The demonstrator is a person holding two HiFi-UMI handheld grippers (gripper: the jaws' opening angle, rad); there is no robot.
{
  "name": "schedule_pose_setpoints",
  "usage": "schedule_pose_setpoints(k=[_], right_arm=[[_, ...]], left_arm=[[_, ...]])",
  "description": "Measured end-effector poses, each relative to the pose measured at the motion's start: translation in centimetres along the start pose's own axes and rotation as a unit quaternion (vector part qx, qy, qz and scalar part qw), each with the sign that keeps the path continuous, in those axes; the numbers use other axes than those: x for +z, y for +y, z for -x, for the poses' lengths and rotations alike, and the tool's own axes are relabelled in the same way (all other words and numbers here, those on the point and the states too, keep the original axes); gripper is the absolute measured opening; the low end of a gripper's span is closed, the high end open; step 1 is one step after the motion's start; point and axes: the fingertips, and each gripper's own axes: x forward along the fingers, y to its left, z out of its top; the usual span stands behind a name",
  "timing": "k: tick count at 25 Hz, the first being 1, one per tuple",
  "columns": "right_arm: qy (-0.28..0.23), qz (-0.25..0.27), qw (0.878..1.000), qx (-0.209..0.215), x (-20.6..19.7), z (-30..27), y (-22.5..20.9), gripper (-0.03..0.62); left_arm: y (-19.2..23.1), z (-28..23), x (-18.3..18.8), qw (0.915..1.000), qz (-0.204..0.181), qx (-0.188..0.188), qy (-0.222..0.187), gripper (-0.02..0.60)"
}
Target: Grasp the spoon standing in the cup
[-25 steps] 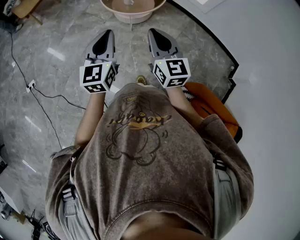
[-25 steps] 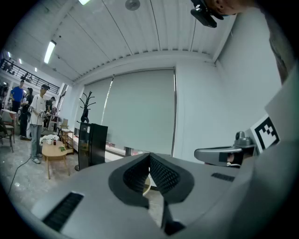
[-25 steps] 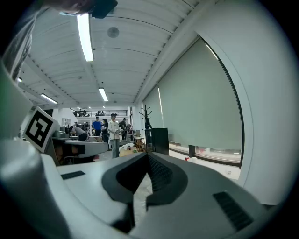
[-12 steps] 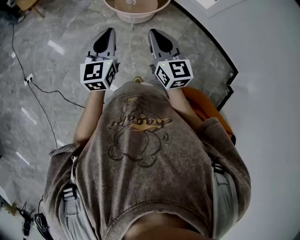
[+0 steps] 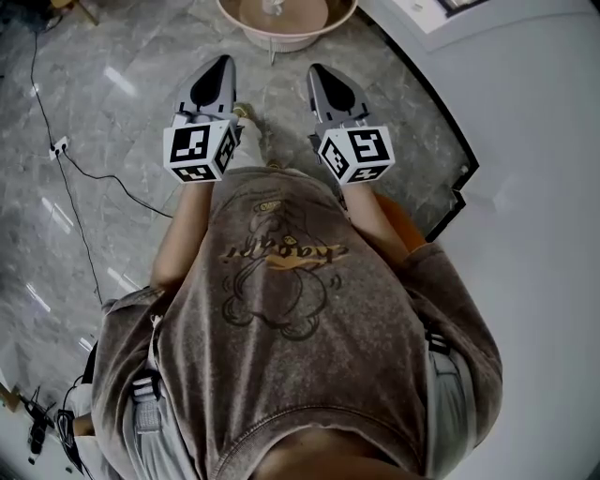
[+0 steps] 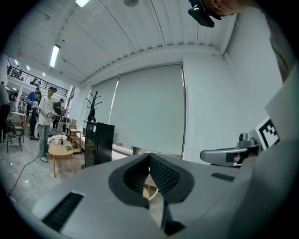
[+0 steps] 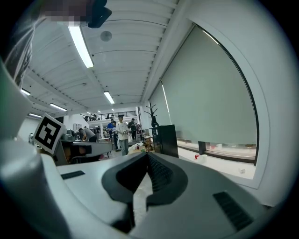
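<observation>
No spoon can be made out in any view. A round pale table (image 5: pixel 246 31) lies at the top edge of the head view with a small white thing (image 5: pixel 275 7) on it, too cut off to name. My left gripper (image 5: pixel 215 71) and right gripper (image 5: pixel 324 77) are held side by side at chest height, pointing toward that table and well short of it. Both are shut with nothing between their pads. In the left gripper view the jaws (image 6: pixel 149 157) meet, and a sliver of tan surface shows below them. The right gripper view shows its jaws (image 7: pixel 148 157) pressed together too.
Grey marble floor lies underfoot, with a black cable (image 5: pixel 79 183) and a socket (image 5: pixel 59 145) at the left. A black-edged white platform (image 5: pixel 525 141) curves along the right. An orange thing (image 5: pixel 401 223) sits by my right arm. Far off stand several people, a low wooden table (image 6: pixel 58 150) and a black cabinet (image 6: pixel 99 142).
The round table has slid lower and to the right in the head view, so it is nearer. Both grippers have shifted slightly right, still shut. A foot now shows between them.
</observation>
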Motion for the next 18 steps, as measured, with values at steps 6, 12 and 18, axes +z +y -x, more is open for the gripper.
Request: schedule_pose_setpoints(k=[6, 12, 18], right_arm=[[0.004, -0.004, 1.0, -0.004, -0.7, -3.5, -2.2, 0.017], [0.012, -0.005, 1.0, -0.013, -0.4, -8.8, -5.6, 0.017], [0.02, -0.007, 1.0, -0.021, 0.6, -16.5, -8.7, 0.017]], left_arm=[[1.6, -4.2, -0.4, 1.0, 0.003, -0.009, 0.0, 0.017], [4.3, -11.0, -0.2, 0.9995, -0.007, -0.029, 0.005, 0.017], [8.6, -18.3, 1.3, 0.9991, 0.006, -0.04, 0.01, 0.017]])
